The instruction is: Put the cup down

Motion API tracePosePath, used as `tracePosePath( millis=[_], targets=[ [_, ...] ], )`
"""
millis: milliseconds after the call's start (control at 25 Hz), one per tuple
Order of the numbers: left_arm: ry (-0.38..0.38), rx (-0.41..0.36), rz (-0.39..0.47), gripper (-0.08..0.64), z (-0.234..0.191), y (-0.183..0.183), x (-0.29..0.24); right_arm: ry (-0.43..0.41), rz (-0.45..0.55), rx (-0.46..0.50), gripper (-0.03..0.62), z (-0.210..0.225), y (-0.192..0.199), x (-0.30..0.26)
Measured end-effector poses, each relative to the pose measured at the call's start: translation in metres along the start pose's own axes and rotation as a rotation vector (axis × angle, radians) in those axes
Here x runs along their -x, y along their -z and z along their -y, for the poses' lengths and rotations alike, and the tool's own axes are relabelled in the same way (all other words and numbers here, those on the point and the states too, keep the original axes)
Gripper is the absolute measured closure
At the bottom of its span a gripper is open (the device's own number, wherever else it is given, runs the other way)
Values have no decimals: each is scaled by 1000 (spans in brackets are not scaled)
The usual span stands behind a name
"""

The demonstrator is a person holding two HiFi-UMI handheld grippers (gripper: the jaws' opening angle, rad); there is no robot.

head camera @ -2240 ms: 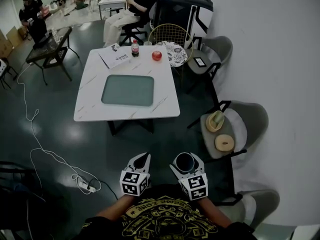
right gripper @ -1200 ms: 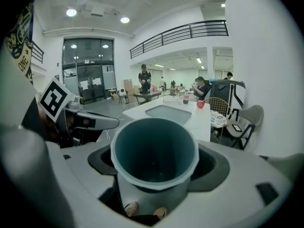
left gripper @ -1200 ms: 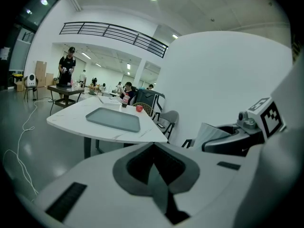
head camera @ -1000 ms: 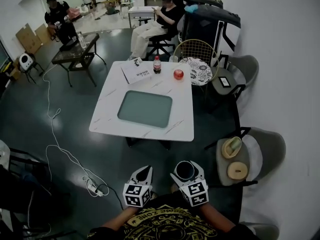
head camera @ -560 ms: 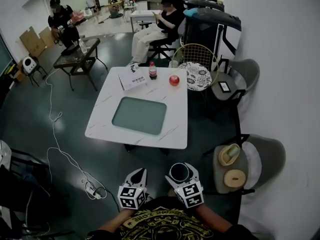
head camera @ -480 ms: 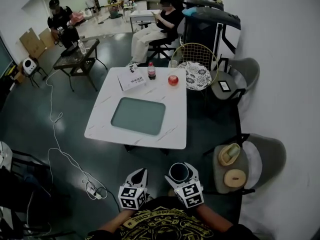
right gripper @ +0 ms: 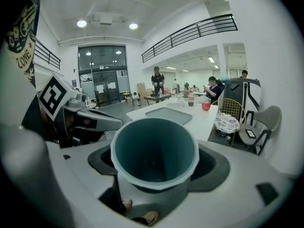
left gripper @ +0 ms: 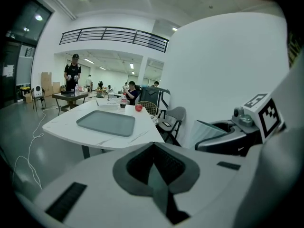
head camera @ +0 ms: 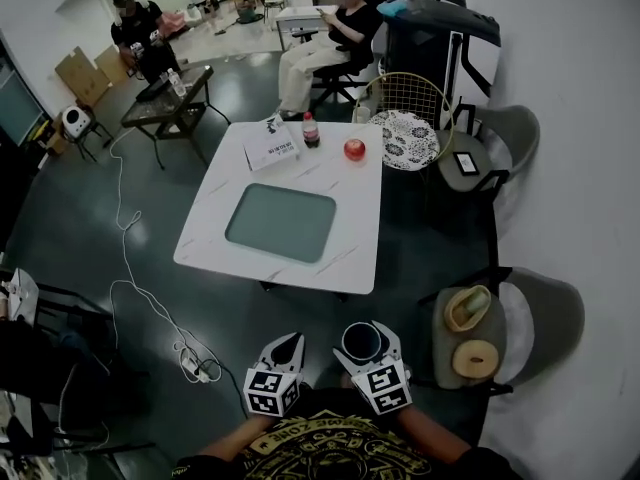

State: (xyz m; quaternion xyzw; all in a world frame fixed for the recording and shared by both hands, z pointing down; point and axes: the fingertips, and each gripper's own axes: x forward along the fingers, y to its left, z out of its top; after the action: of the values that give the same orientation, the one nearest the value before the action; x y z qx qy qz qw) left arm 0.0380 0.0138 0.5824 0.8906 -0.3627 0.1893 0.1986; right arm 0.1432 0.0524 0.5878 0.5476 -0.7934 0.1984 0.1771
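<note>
Cup (right gripper: 154,158) sits clamped upright in right hand-held gripper (head camera: 363,338).

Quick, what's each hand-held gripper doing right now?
Left hand-held gripper: closed, empty.
Right hand-held gripper: closed on the cup.

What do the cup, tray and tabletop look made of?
The cup is likely plastic: matte teal inside, thin pale moulded rim, no glassy shine. The tray is probably plastic too: matte grey-green, rounded corners, raised lip. The tabletop is white with thin dark veins, so marble or a marble-look slab; the pictures can't settle which.
</note>
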Motion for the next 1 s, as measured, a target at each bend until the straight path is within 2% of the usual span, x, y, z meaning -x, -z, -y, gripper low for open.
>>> tracePosePath(
  millis=[440, 760, 1000],
  targets=[
    [-48, -1, -16, 551, -6, 5, -3, -38, -10, -7, 212, 7, 7, -16],
    [-3, 10, -11, 551, -25, -4, -27, 2, -32, -5, 212, 16, -4, -37],
    [15, 37, -10, 551, -56, -22, -41, 41, -53, -7, 212, 22, -25, -63]
  ],
)
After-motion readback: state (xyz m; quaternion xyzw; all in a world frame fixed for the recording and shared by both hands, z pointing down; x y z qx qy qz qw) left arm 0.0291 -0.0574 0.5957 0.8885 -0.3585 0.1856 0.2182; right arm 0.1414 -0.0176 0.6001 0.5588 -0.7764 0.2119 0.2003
